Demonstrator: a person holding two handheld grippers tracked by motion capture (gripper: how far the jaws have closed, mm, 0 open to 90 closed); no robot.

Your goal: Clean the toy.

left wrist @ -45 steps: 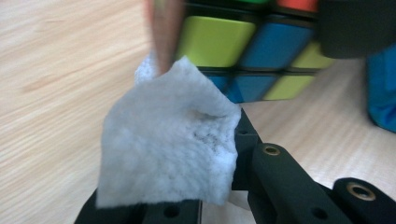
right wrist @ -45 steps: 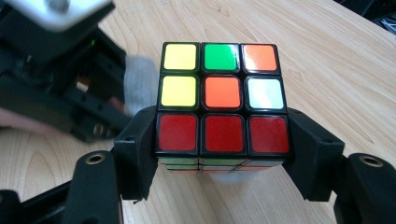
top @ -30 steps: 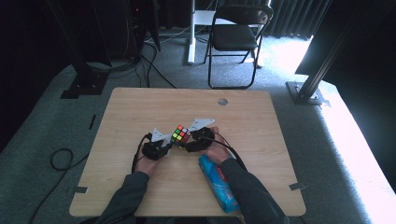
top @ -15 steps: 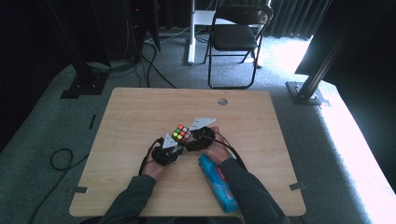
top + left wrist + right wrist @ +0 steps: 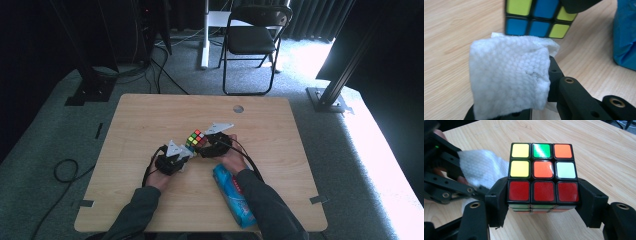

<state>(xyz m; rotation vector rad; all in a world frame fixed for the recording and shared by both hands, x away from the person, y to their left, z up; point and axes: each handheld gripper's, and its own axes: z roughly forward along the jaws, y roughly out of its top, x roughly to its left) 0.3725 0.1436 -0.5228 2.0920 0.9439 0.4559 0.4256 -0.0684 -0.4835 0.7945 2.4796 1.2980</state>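
A colourful puzzle cube (image 5: 543,180) is clamped between the jaws of my right gripper (image 5: 543,202), just above the table; the high view has it near the table's middle (image 5: 196,138). My left gripper (image 5: 524,100) is shut on a folded white wipe (image 5: 509,80), held close against the cube's blue and yellow side (image 5: 536,17). From the right gripper view the wipe (image 5: 482,167) sits at the cube's left. In the high view the left gripper (image 5: 181,156) lies just left of the right gripper (image 5: 204,148).
A blue packet (image 5: 234,194) lies on the wooden table (image 5: 140,125) by the right forearm; its edge appears in the left gripper view (image 5: 625,35). A round hole (image 5: 238,108) is near the table's far edge. A folding chair (image 5: 252,40) stands beyond.
The left gripper with the wipe has moved right and forward, up to the cube. The right gripper and cube have hardly shifted.
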